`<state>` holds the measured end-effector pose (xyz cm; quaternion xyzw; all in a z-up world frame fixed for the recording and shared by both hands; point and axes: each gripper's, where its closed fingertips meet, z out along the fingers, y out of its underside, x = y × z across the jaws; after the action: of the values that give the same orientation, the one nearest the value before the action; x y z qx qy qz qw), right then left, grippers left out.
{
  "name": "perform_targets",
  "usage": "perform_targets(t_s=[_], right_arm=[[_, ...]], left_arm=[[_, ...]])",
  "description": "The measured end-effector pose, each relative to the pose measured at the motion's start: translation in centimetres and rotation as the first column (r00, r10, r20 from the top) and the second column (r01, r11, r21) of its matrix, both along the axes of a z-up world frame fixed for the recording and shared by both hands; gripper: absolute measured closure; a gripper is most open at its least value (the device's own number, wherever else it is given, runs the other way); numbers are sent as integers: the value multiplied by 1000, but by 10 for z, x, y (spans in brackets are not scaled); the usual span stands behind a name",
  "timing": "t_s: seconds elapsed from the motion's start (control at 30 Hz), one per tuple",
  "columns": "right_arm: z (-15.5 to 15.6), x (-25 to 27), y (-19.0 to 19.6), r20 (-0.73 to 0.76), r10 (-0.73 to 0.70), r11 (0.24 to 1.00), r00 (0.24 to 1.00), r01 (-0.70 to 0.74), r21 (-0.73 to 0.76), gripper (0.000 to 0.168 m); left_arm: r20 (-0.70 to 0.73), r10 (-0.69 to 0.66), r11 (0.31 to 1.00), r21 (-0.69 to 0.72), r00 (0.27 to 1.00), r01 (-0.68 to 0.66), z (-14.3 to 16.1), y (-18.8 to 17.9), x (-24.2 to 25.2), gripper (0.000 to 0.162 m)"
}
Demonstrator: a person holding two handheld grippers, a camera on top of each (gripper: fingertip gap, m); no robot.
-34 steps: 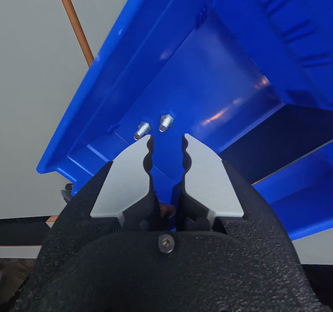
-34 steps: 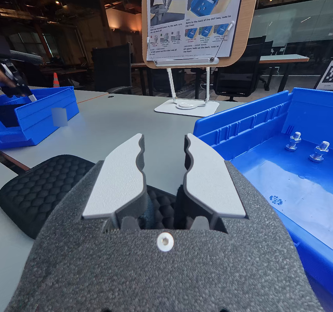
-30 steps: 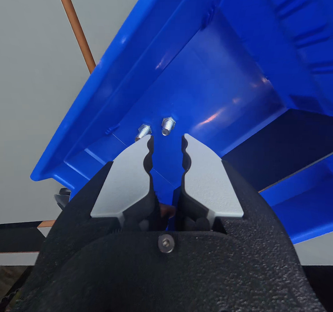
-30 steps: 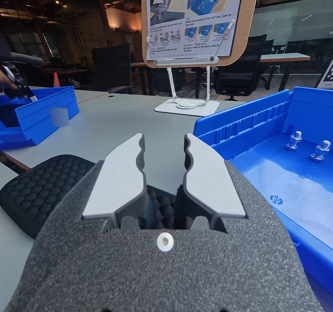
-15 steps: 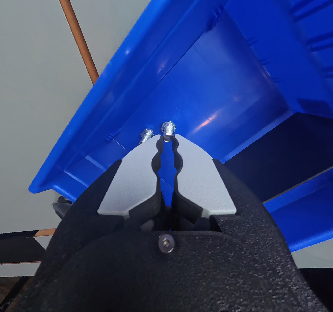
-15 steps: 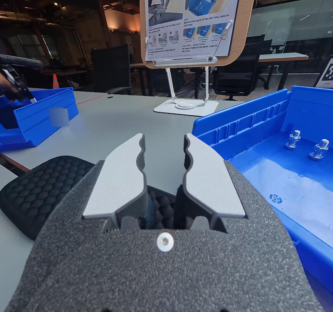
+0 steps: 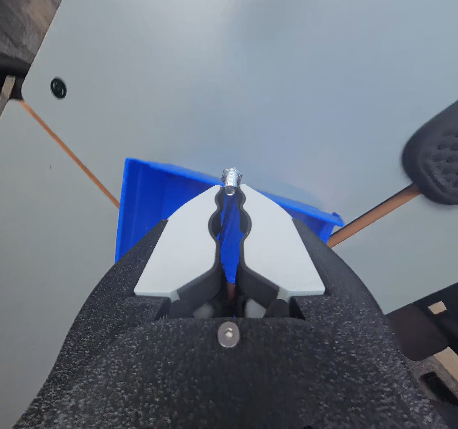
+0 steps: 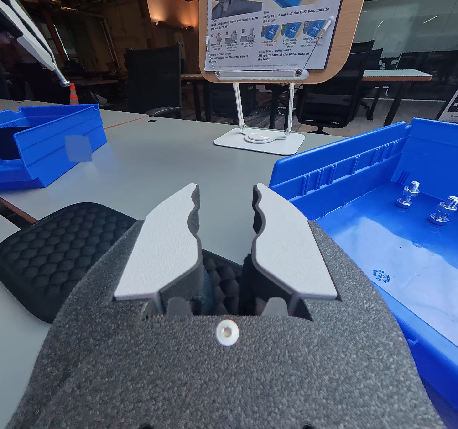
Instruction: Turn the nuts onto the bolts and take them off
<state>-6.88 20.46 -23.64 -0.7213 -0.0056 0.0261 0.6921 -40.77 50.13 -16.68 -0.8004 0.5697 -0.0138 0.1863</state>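
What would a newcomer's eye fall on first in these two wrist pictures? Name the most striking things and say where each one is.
First, the left gripper shut on a silver bolt, held above the grey table with a blue bin below it. Next, the right gripper open and empty over the table, a second blue bin on its right holding two bolts with nuts. An instruction board stands behind on a stand.

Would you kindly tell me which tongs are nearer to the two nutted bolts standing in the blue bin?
Right. The right tongs sit open beside that bin, near its bolts; the left tongs are far across the table, holding a bare bolt.
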Motion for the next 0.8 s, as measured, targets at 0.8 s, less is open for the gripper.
perform_targets(t_s=[0.8], right_arm=[[-5, -5, 3, 26, 19, 999, 999, -18, -40, 130]], left_arm=[[-85, -608, 790, -166, 789, 591, -124, -190, 201, 153]])
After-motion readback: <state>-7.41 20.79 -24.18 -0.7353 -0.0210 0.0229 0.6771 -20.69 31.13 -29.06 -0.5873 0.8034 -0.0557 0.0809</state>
